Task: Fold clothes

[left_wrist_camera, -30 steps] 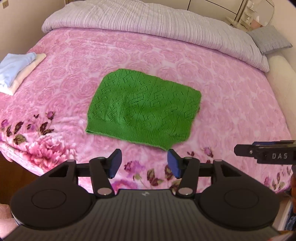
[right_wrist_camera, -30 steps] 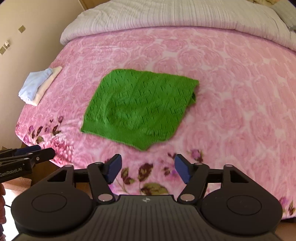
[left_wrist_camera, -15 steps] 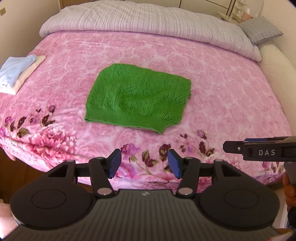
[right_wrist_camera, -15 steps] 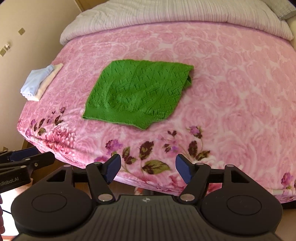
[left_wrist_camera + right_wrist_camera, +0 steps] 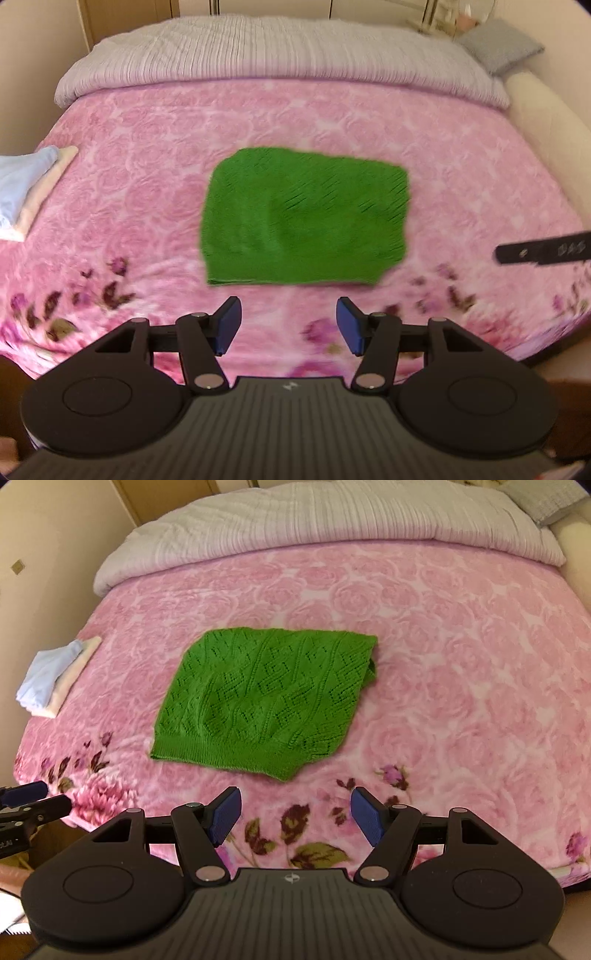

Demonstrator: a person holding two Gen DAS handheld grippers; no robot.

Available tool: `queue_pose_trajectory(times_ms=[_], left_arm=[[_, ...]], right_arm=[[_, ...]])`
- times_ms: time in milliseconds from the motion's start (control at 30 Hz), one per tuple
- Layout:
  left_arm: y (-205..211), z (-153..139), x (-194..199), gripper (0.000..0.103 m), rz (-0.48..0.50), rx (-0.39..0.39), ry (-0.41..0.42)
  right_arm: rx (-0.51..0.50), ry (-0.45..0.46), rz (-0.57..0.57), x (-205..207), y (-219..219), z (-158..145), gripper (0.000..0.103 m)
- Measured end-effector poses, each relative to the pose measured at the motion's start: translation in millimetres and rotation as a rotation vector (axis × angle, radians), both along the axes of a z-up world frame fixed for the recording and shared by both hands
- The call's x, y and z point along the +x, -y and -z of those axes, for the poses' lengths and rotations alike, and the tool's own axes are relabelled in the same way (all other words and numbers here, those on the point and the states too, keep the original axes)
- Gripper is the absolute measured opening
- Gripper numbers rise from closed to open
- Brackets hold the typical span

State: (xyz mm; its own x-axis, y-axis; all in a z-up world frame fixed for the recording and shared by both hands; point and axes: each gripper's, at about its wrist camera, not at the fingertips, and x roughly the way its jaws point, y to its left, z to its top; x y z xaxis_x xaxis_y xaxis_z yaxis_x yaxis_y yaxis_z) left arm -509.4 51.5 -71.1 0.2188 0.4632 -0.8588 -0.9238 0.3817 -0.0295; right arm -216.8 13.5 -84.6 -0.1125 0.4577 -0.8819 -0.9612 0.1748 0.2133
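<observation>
Green knit sweater (image 5: 304,218) is seen folded at the middle of the pink blanket (image 5: 129,177), beyond the left gripper (image 5: 288,325), held apart and empty. From the right wrist, the right gripper (image 5: 295,818) is likewise spread, nothing gripped.

Little writing could be read. In the left wrist view the black side of the right gripper (image 5: 543,253), at the right edge, bore pale letters that looked like "DAS", too blurred to be sure of. In the right wrist view the black body of the left gripper (image 5: 22,806), cut off by the left edge, showed only the tail of a white word, something like "ot.AI", and a small pale emblem without letters sat on the ribbed housing of each camera's own gripper.
</observation>
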Motion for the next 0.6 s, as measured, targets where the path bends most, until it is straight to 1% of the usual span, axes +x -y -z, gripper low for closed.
queue_pose_trajectory(times_ms=[67,167,267,333,433,500,600], left_arm=[[-15.6,7.5,-12.6,0.052,0.027,-0.007,-0.019],[-38.0,20.5,-23.5,0.052,0.117,-0.009,-0.049],[-49.2,42.1,-18.1,0.054,0.225,-0.019,-0.072],[-54.5,61.4,-9.1,0.054,0.289,-0.051,-0.094],[-55.1,85.4,10.6,0.054,0.365,-0.082,-0.092],[-55.4,101.1,25.2,0.054,0.413,-0.105,-0.088],[-59.3,123.7,48.3,0.054,0.476,-0.121,-0.108]], right_arm=[[-0.018,-0.005,0.034,-8.1,-9.3,6.5,0.069],[-0.045,-0.016,0.093,-19.0,-17.9,17.0,0.069],[-0.066,-0.035,0.159,-23.6,-19.4,31.9,0.069],[-0.094,-0.057,0.206,-21.9,-17.8,46.1,0.069],[-0.138,-0.072,0.275,-15.5,-12.1,68.1,0.069],[-0.163,-0.084,0.325,-6.4,-6.7,83.5,0.069],[-0.186,-0.11,0.384,10.6,-3.0,103.8,0.069]])
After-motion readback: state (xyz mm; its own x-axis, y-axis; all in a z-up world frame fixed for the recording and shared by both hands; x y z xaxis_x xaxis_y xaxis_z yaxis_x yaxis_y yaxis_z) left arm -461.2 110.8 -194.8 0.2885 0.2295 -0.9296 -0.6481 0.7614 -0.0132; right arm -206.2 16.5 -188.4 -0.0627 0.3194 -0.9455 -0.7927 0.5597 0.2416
